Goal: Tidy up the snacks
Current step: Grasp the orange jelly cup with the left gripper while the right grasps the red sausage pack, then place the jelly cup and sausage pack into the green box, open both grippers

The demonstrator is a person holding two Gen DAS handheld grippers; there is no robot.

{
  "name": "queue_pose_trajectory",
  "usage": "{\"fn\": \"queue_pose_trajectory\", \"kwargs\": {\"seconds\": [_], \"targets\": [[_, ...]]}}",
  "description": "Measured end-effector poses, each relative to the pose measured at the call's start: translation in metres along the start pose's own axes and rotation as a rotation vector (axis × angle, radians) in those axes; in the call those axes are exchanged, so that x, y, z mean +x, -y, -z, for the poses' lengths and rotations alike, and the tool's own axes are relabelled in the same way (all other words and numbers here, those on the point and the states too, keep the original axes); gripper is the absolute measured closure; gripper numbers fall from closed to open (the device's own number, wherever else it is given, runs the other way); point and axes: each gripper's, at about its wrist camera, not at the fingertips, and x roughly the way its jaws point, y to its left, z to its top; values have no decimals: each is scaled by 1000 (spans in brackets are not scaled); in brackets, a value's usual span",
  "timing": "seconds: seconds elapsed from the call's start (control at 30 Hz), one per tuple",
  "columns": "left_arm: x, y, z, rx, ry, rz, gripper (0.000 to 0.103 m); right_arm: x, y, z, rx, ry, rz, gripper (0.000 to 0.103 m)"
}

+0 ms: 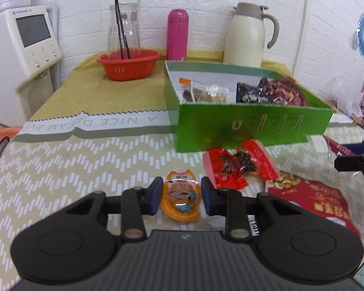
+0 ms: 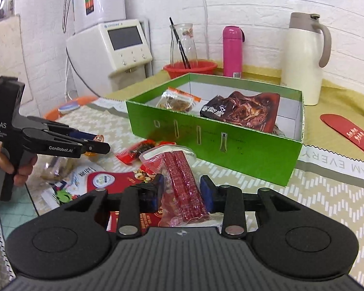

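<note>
Orange snack pouch (image 1: 182, 200) sits between the blue pads of the left gripper (image 1: 182, 197), clamped from both sides, just above the zigzag tablecloth (image 1: 72, 160). Right gripper (image 2: 182, 189) grips a clear packet of red sausage sticks (image 2: 184, 184), pads pressed on its edges, packet pointing away toward the green box (image 2: 230, 145). Box stands just beyond both grippers, holding a dark jerky bag (image 2: 242, 111) and small nut packets (image 1: 206, 93). Loose on the cloth near the box: a red wrapper (image 1: 235, 167) and a red nut bag (image 1: 310, 198). Behind: red basket (image 1: 129, 65), pink flask (image 1: 177, 34), cream jug (image 1: 246, 34).
</note>
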Motion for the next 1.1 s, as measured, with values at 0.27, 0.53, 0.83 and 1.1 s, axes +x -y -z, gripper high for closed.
{"fn": "queue_pose_trajectory", "kwargs": {"seconds": [0.27, 0.53, 0.83, 1.1], "targets": [[-15, 1, -12, -101, 40, 51, 75, 3, 12, 13, 126, -45, 20, 44], [-9, 14, -27, -113, 48, 92, 75, -8, 19, 8, 186, 3, -1, 44], [57, 38, -106, -44, 105, 72, 74, 35, 66, -74, 262, 100, 112, 44], [111, 38, -111, 1, 34, 38, 73, 87, 82, -86, 181, 50, 265, 44]]}}
